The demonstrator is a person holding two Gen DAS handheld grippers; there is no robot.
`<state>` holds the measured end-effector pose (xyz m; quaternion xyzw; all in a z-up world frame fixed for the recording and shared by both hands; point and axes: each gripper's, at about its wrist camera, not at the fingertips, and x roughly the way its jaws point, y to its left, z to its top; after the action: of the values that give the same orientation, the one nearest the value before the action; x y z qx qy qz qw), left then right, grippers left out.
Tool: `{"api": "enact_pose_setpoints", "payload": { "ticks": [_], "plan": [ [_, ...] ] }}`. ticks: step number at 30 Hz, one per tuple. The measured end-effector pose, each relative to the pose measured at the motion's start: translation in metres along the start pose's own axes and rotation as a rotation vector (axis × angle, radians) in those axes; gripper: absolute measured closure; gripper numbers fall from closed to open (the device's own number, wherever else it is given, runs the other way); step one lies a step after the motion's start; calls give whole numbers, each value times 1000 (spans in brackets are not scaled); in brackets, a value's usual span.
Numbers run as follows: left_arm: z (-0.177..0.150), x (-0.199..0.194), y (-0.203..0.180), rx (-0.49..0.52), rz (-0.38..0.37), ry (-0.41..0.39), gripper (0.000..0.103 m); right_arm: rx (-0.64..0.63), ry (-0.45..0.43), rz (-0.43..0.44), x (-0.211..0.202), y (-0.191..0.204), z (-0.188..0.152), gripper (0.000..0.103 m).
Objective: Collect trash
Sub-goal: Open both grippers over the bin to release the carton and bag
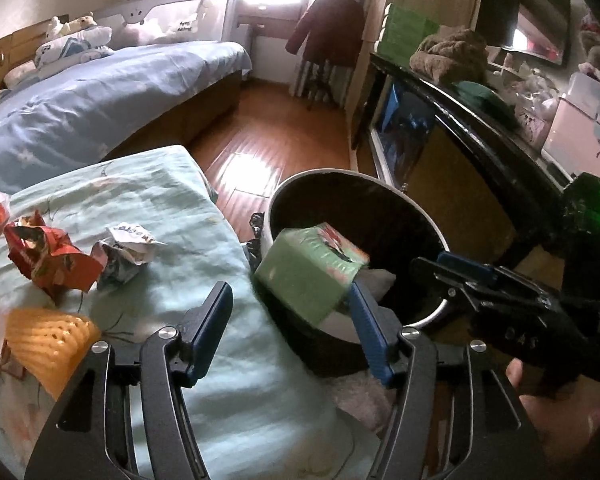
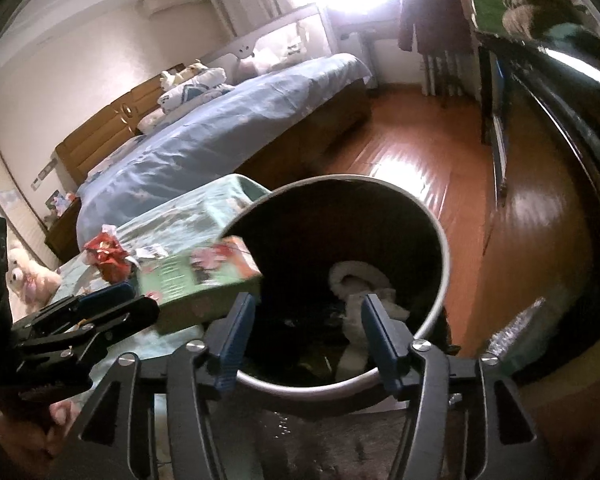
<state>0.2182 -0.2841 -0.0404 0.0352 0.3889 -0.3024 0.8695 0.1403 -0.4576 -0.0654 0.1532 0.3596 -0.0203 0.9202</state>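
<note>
The green box (image 1: 314,268) is blurred, tipped over the rim of the bin (image 1: 440,236); whether it touches the rim is unclear. The left gripper (image 1: 290,312) has its jaws wide, the box ahead of them, unpinched. The right gripper (image 2: 308,330) is also wide, over the bin's dark inside. Crumpled wrappers (image 1: 52,256) lie on the cloth-covered worktop (image 1: 188,216), partly cut off.

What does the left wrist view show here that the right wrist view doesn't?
Only the left wrist view shows the yellow mesh piece and the white crumpled paper on the green sheet.

Only the right wrist view shows the bin's bottom, with white rubbish in it.

Both show the green box tipping over the bin rim, the red wrapper, and the left gripper and right gripper, open and empty.
</note>
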Motion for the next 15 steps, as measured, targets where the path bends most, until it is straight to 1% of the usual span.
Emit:
{"api": "enact_pose_setpoints", "payload": {
  "ticks": [4, 8, 11, 15],
  "plan": [
    [0, 6, 0, -11, -2, 15, 42, -34, -19, -14, -9, 13, -4, 45],
    [-2, -1, 2, -11, -6, 3, 42, -52, -31, -15, -19, 20, -4, 45],
    [-9, -8, 8, -19, 3, -1, 42, -55, -30, -9, -22, 23, -5, 45],
    [-24, -22, 26, -53, 21, -6, 42, -65, -25, 8, -23, 32, -10, 44]
  ]
}}
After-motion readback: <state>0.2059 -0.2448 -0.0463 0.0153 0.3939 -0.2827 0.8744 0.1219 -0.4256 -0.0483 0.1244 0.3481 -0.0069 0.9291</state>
